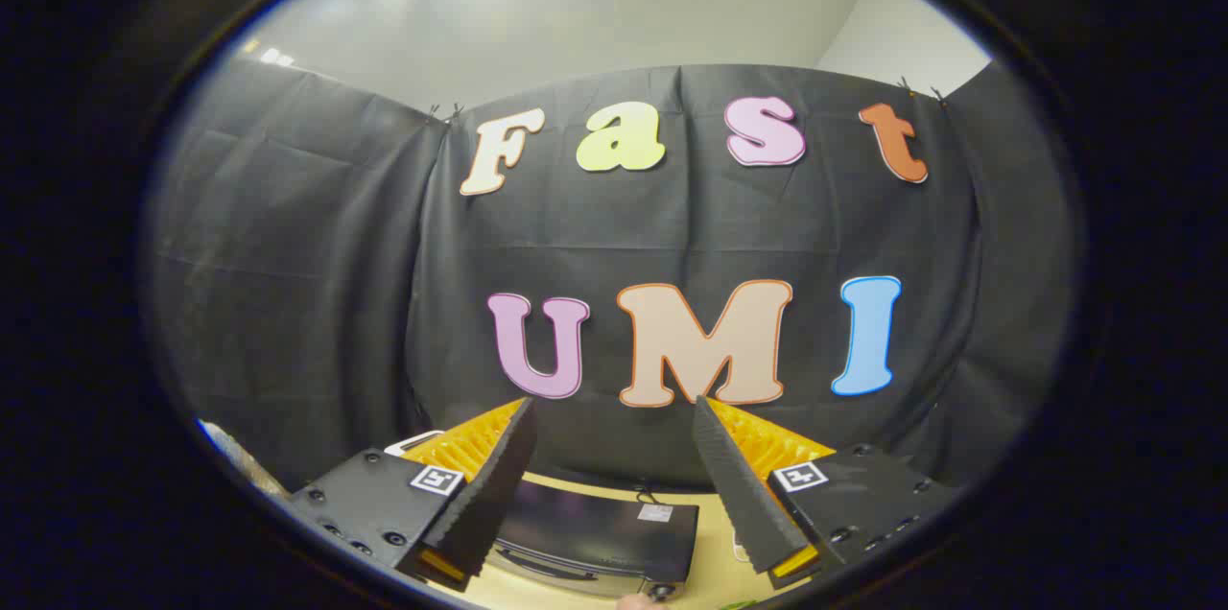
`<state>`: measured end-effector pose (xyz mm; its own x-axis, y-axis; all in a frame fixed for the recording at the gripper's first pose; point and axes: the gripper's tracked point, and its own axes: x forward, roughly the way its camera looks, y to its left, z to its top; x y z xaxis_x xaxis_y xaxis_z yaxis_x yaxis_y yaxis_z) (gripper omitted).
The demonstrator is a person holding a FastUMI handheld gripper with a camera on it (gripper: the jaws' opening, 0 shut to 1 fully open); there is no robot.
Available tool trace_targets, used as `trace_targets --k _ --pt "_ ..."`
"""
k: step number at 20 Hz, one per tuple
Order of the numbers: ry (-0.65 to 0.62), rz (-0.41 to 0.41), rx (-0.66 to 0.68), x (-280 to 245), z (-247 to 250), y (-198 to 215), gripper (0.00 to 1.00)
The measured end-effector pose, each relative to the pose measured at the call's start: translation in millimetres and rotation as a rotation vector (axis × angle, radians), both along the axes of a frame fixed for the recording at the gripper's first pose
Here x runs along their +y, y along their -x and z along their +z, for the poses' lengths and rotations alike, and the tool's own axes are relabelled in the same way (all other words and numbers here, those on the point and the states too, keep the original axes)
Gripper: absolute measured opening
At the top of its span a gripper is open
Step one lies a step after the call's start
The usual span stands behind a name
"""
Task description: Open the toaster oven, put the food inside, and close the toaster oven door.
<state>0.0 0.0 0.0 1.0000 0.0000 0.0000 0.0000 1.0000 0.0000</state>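
My gripper [614, 413] is open, its two black ribbed fingers [489, 485] with orange backing spread wide and holding nothing. It is held high and looks toward the booth's black cloth wall. Below and between the fingers lies the black toaster oven [595, 538], seen from above on a pale wooden table [715, 552]. Its top carries a small white sticker, and its front is mostly hidden at the lower rim of the view. The food is not identifiable here.
A white handle-like edge [413, 442] peeks out beside the left finger. A crinkled silvery surface [235, 457] lies far to the left. A pale wall and a ceiling light rise above the cloth.
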Motion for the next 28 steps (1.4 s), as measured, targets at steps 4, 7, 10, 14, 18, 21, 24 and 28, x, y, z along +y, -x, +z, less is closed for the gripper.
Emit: trace_targets --k 4,7,10,14,18,21,24,28 --pt "-0.018 0.002 0.006 2 0 -2 1.00" --pt "-0.034 -0.003 0.020 2 -4 -6 1.00" --pt "-0.041 -0.003 0.026 4 -8 -14 1.00" --pt "-0.017 0.006 0.030 13 -16 -16 1.00" --pt "-0.001 0.024 0.048 25 -47 -22 1.00" --pt "-0.018 0.035 0.091 34 -81 -27 1.00" --pt "-0.019 0.055 0.125 41 -118 -36 1.00" --pt "0.025 0.045 0.202 43 -180 -42 1.00"
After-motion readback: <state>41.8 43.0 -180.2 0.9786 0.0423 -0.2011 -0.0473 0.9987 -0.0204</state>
